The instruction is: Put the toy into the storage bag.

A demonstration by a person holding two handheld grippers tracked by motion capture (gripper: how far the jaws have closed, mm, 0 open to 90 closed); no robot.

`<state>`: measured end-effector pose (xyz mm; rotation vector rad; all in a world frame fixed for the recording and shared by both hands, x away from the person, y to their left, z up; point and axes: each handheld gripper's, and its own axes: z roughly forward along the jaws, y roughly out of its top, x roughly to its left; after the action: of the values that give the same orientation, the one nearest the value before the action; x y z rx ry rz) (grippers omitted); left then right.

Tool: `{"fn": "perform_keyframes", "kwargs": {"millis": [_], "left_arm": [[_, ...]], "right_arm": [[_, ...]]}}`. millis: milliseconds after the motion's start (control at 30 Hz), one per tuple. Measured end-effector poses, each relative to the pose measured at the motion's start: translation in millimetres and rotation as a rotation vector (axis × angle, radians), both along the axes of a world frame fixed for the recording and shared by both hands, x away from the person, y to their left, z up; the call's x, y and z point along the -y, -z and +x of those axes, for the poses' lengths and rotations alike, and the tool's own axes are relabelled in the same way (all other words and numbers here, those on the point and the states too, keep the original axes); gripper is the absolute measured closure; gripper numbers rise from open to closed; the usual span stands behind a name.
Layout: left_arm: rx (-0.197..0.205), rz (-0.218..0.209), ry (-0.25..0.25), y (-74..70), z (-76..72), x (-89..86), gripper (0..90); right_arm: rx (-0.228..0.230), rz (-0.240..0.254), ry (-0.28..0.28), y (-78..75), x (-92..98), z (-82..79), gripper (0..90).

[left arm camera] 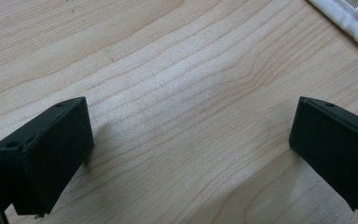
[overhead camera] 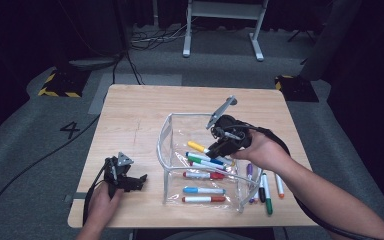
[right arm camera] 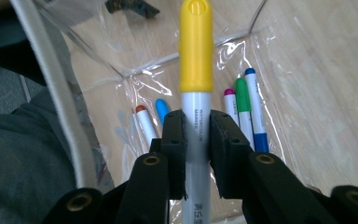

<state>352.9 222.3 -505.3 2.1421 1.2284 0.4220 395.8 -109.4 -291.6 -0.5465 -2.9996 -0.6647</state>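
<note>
In the high view, the right gripper (overhead camera: 219, 145) reaches into the clear pouch (overhead camera: 169, 137) at the table's (overhead camera: 130, 115) middle, clamped on the yellow marker (overhead camera: 198, 146); more markers lie in the pouch and just right of it. The left gripper (overhead camera: 139, 180) rests near the table's near left corner. In the left gripper view, its jaws stand wide apart over bare wood. In the right gripper view, both pads press the yellow marker's (right arm camera: 196, 70) white barrel, cap pointing away, above the markers on the pouch floor.

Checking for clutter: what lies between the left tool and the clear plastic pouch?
Bare light wooden tabletop separates the left tool from the clear plastic pouch, seen in the high view.
</note>
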Motion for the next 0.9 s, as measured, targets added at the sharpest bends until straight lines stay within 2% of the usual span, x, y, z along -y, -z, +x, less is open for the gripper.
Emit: {"fn": "perform_keyframes", "kwargs": {"millis": [133,400,900], "left_arm": [[0.000,0.001,0.000,0.0,0.0,0.0,0.0],[0.000,0.001,0.000,0.0,0.0,0.0,0.0],[0.000,0.000,0.000,0.0,0.0,0.0,0.0]], "right_arm": [[-0.022,-0.045,-0.026,18.5,-11.9,2.5,76.6],[-0.045,-0.103,-0.073,44.5,-27.3,1.4,76.6],[-0.114,-0.206,-0.132,82.6,-42.3,3.3,76.5]]}}
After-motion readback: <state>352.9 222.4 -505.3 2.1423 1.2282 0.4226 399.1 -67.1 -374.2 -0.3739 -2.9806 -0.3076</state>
